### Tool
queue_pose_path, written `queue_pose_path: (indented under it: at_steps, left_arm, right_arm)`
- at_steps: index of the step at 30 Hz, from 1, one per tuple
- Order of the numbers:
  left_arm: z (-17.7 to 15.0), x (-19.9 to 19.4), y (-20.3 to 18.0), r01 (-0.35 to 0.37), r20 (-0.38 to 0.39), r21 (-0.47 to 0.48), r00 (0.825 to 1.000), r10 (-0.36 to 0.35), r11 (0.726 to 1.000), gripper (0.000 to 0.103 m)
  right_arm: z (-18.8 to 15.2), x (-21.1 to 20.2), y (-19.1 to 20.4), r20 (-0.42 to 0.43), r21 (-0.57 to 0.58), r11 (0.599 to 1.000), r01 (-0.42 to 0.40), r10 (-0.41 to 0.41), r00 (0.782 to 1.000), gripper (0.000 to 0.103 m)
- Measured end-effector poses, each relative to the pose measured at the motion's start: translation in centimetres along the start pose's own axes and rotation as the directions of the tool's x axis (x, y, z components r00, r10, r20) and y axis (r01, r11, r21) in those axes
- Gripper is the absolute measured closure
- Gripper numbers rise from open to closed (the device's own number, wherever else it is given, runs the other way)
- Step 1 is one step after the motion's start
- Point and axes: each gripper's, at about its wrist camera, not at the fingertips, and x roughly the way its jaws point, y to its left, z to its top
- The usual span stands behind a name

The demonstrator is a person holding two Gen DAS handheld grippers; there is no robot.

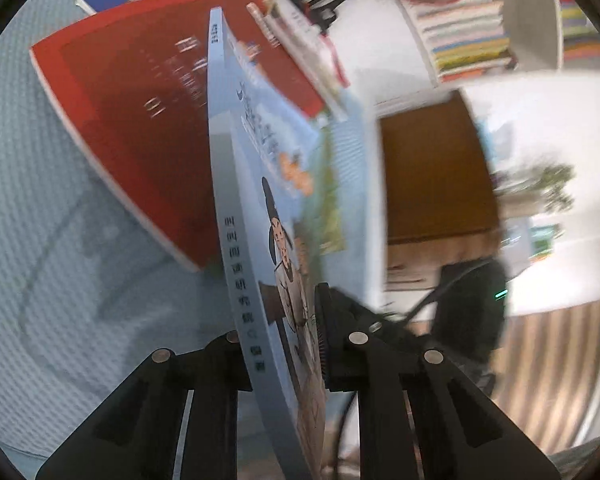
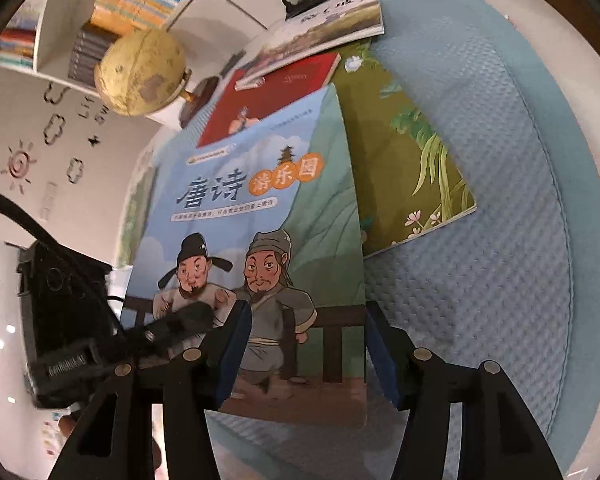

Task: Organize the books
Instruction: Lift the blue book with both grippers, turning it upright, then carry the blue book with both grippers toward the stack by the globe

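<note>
— Nearest to us, our left hand-held gripper (image 1: 284, 344) is clamped on the blue poetry book (image 1: 260, 208), held upright on its edge, spine toward the lens. Our right hand-held gripper (image 2: 304, 344) stands open, with the book's lower right part (image 2: 256, 240) lying between its parted pads, which are not pressing on it.

— How far along are we?

— Early, we judge. On the blue quilted mat (image 2: 480, 240), a green book (image 2: 412, 168) at two o'clock from the cover and a red book (image 2: 276, 100) at twelve still lie loose, overlapping. Thin books (image 2: 324, 28) sit beyond them.

— What can't we read?

— The left view is smeared, so its titles are illegible, and our book covers whatever lies beneath it. The shelf (image 2: 60, 28) is cut off at the rim.
</note>
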Motion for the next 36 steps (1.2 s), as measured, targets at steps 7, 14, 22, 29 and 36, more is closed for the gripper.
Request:
queue_pose_path:
  at_steps: [7, 14, 22, 29, 36]
  left_arm:
    - [1.6, 0.3, 0.8, 0.181, 0.005, -0.149, 0.983, -0.182, 0.972, 0.090]
    - [1.5, 1.4, 1.1, 0.071, -0.044, -0.151, 0.996, -0.078, 0.986, 0.091]
    - [0.6, 2.0, -2.1, -0.256, -0.007, 0.104, 0.966, 0.258, 0.961, 0.083]
    - [-1.0, 0.9, -4.7, -0.354, 0.049, 0.268, 0.934, 0.354, 0.896, 0.083]
    - [-1.3, -2.6, -5.1, -0.327, 0.081, 0.313, 0.945, 0.318, 0.892, 0.084]
  right_arm:
    - [0.1, 0.4, -4.1, 0.000, 0.237, 0.928, -0.288, 0.296, 0.955, 0.023]
    - [0.4, 1.5, -3.3, 0.042, 0.227, 0.925, -0.303, 0.302, 0.952, 0.064]
    - [-0.8, 0.9, 4.0, 0.088, -0.225, 0.966, 0.129, -0.112, 0.990, 0.072]
    - [-3.3, 0.4, 8.1, 0.185, -0.417, 0.858, 0.300, -0.243, 0.952, 0.072]
    - [-5.1, -0.6, 12.0, 0.272, -0.477, 0.791, 0.384, -0.283, 0.920, 0.072]
